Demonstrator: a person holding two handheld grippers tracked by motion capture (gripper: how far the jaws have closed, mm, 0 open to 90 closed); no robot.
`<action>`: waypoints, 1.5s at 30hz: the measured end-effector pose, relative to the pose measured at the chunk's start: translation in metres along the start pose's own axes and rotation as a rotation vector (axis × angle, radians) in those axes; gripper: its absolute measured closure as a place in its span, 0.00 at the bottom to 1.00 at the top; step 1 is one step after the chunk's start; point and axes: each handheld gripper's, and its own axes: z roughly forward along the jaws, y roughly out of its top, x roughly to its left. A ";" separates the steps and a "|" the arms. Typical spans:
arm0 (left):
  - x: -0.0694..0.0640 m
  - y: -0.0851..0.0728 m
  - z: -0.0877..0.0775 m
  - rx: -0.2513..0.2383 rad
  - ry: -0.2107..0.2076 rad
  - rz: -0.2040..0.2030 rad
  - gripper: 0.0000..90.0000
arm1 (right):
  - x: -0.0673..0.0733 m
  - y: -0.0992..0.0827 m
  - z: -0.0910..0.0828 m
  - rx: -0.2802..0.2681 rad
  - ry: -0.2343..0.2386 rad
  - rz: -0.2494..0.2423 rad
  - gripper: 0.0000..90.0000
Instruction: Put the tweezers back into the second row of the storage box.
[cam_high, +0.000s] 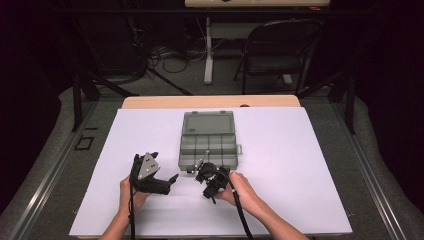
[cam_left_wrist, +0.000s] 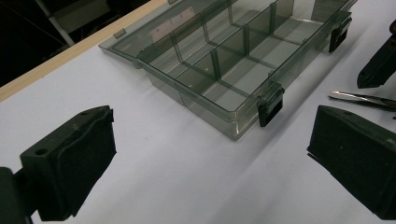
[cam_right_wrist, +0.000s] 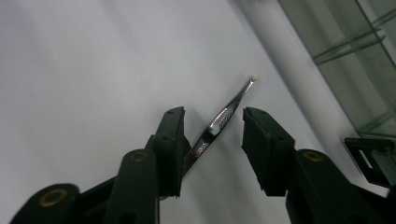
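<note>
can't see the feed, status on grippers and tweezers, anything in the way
Left gripper open, empty. Right gripper straddling tweezers, pads not clamped. Open organizer box close beside; nothing blocking.

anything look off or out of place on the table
Nothing looks spilled or damaged. The organizer box sits open, lid flat behind it, its compartments seemingly empty. The tweezers lie loose on the white sheet beside the box, not in a compartment, between the right tool's jaws, with something tiny and pale at their tip.

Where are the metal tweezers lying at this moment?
The tweezers lie on the white table, between the right tongs, just before the open organiser box's near wall.
</note>
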 end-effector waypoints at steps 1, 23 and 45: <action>0.000 0.000 0.000 0.000 0.000 -0.002 0.01 | 0.000 0.001 0.000 0.005 -0.003 0.000 0.68; 0.000 0.000 0.000 0.002 -0.004 0.005 0.02 | -0.003 0.007 0.004 0.068 0.007 -0.025 0.93; 0.001 0.000 0.001 0.009 -0.002 0.004 0.01 | -0.011 0.003 -0.006 0.006 0.012 -0.033 0.94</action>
